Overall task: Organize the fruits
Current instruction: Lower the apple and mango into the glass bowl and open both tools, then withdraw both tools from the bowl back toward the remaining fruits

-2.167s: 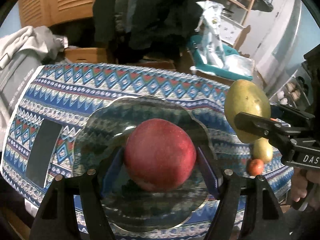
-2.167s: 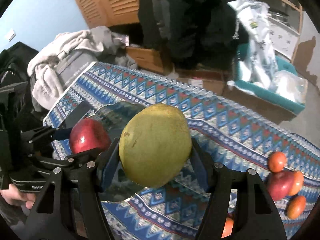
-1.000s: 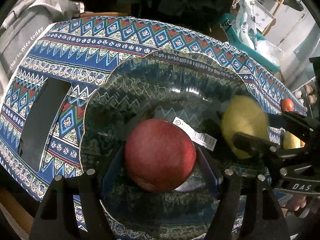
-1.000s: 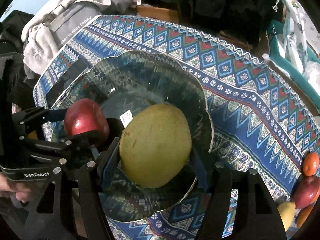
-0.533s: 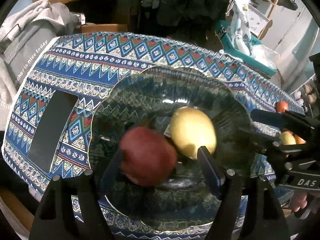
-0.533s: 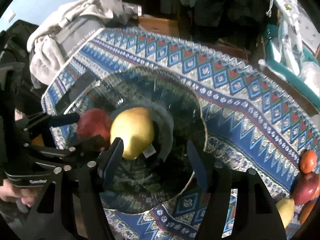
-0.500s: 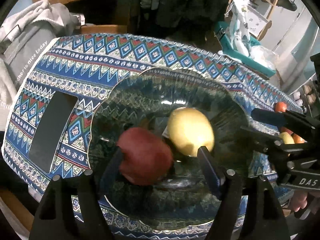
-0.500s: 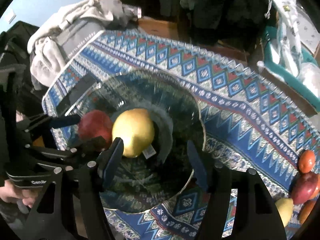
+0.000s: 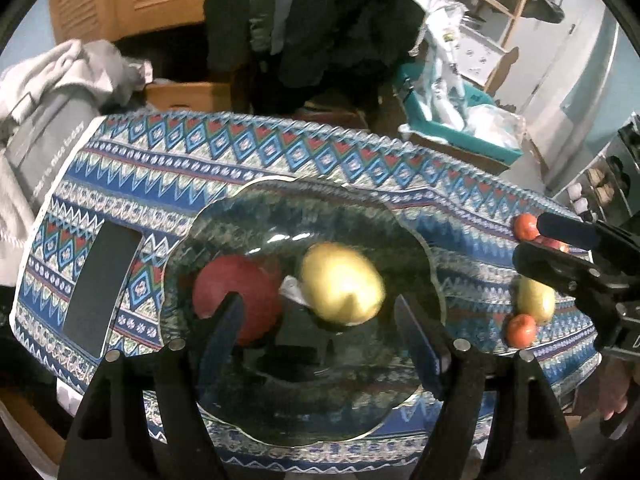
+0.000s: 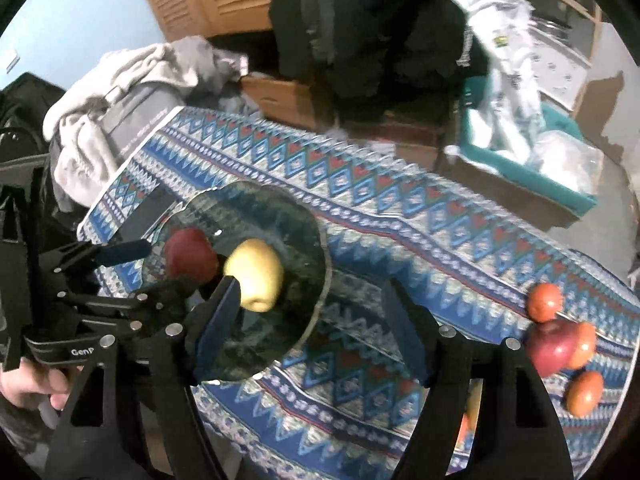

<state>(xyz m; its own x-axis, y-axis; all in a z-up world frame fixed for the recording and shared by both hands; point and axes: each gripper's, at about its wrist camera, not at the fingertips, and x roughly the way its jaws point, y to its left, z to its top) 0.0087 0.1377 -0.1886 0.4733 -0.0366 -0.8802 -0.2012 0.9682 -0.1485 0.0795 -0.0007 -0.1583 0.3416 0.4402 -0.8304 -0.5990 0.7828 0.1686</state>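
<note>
Left wrist view, from left to right: a red apple [image 9: 236,300] and a yellow mango [image 9: 340,284] sit side by side in the glass bowl [image 9: 420,248] mid-frame, and more loose fruits [image 9: 528,308] wait at the right edge. The left gripper [image 9: 320,336] and right gripper [image 10: 308,328] are both spread wide and hold nothing. I think the next job is to reach right, go slow, and pinch one small fruit gently so it does not roll.

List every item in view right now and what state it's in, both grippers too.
left gripper: open, empty, above the plate
right gripper: open, empty
glass plate: on the tablecloth, holding two fruits
red apple: resting in the plate
yellow mango: in the plate beside the apple
loose fruits: clustered on the tablecloth, outside the plate
</note>
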